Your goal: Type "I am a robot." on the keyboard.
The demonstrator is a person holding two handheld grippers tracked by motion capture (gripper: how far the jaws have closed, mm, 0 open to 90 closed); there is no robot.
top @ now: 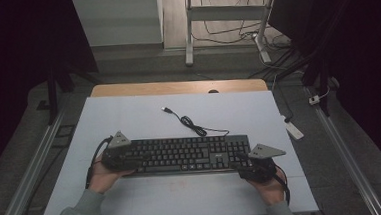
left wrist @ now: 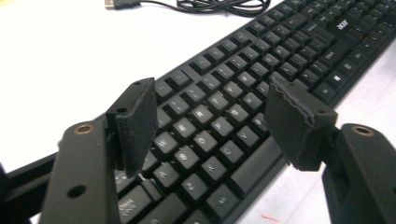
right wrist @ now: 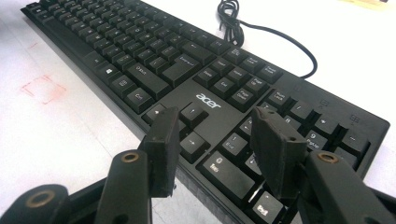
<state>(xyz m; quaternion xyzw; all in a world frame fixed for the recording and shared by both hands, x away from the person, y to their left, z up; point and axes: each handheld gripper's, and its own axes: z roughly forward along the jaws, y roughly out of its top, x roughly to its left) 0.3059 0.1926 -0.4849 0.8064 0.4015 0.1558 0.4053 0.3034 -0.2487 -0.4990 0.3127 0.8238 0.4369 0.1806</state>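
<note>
A black Acer keyboard (top: 186, 154) lies lengthwise on the white tabletop (top: 129, 116). Its cable (top: 192, 125) coils behind it and ends in a USB plug (top: 166, 109). My left gripper (top: 126, 161) is at the keyboard's left end, held by a hand in a grey sleeve. In the left gripper view the left gripper (left wrist: 210, 93) is open, its pads spread above the letter keys of the keyboard (left wrist: 299, 46). My right gripper (top: 242, 160) is at the right end. In the right gripper view the right gripper (right wrist: 215, 119) is open over the arrow keys and number pad of the keyboard (right wrist: 140, 51).
A faint red square mark (right wrist: 43, 88) is drawn on the tabletop in front of the keyboard. A wooden edge (top: 177, 87) runs along the table's back. Beyond it stand desk legs (top: 189, 32) among floor cables. A white device (top: 294, 129) lies on the floor at right.
</note>
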